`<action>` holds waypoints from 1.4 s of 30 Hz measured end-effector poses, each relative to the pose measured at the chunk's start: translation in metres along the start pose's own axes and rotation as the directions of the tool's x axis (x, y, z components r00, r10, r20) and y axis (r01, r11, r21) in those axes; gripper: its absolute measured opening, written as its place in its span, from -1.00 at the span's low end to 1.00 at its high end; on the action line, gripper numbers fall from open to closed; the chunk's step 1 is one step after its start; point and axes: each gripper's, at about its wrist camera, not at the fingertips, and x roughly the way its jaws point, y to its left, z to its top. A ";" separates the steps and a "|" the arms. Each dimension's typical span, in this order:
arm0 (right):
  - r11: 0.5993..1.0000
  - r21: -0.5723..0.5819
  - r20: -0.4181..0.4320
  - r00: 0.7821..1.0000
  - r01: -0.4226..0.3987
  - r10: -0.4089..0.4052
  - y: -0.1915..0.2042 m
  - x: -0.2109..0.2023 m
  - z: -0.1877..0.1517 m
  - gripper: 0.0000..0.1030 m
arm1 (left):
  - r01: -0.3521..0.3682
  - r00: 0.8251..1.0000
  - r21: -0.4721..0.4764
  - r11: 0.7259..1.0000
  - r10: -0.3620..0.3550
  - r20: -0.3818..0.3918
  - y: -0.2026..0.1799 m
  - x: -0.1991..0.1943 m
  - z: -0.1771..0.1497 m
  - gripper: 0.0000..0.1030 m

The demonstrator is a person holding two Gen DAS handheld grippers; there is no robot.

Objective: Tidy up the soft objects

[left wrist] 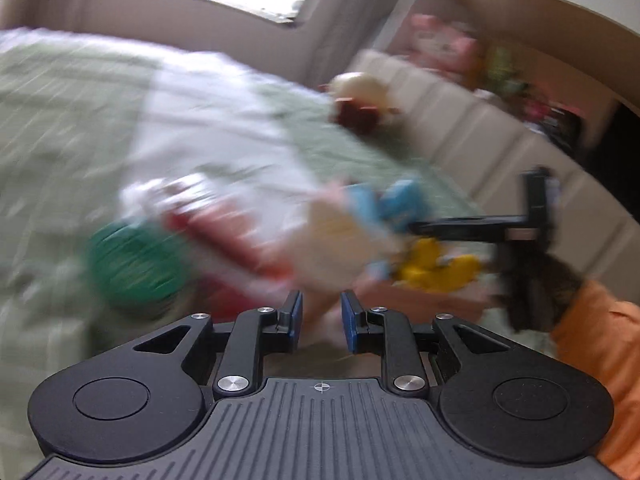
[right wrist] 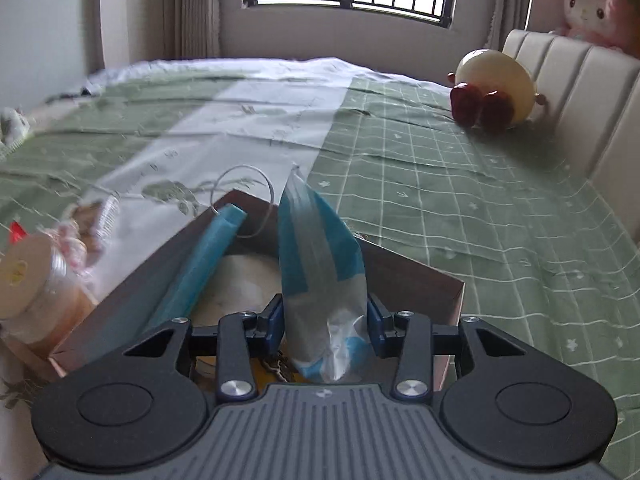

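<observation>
Blue-and-clear plastic pouch [right wrist: 320, 276] was clamped in the right gripper [right wrist: 323, 320] above a part-filled brown cardboard box [right wrist: 416, 276], the left gripper [left wrist: 321, 316] narrow and empty, plush toys left on the bed.

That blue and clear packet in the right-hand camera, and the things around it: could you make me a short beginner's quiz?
1. True or false: the right gripper is shut on the blue and clear packet.
2. What lies directly beneath the packet? A) cardboard box B) pillow C) bare floor
3. Which toy sits on the shelf behind the headboard?

Key: 1 true. 2 A. 3 the pink plush bunny; the cream round plush sits on the green bedspread.
</observation>
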 end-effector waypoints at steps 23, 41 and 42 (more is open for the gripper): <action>0.993 -0.078 0.149 0.986 0.086 -0.073 0.103 -0.121 -0.023 0.15 | -0.260 0.953 -0.096 0.961 0.271 0.135 0.087 -0.085 -0.044 -0.55; 0.727 -0.682 0.142 0.990 0.080 0.025 0.313 -0.039 -0.043 0.14 | -0.015 0.999 -0.045 0.999 0.013 -0.045 0.072 -0.030 -0.054 -0.54; 0.723 -0.685 0.138 0.990 0.088 0.010 0.315 -0.031 -0.041 0.14 | -0.026 0.999 -0.049 0.998 0.024 -0.048 0.074 -0.024 -0.053 -0.54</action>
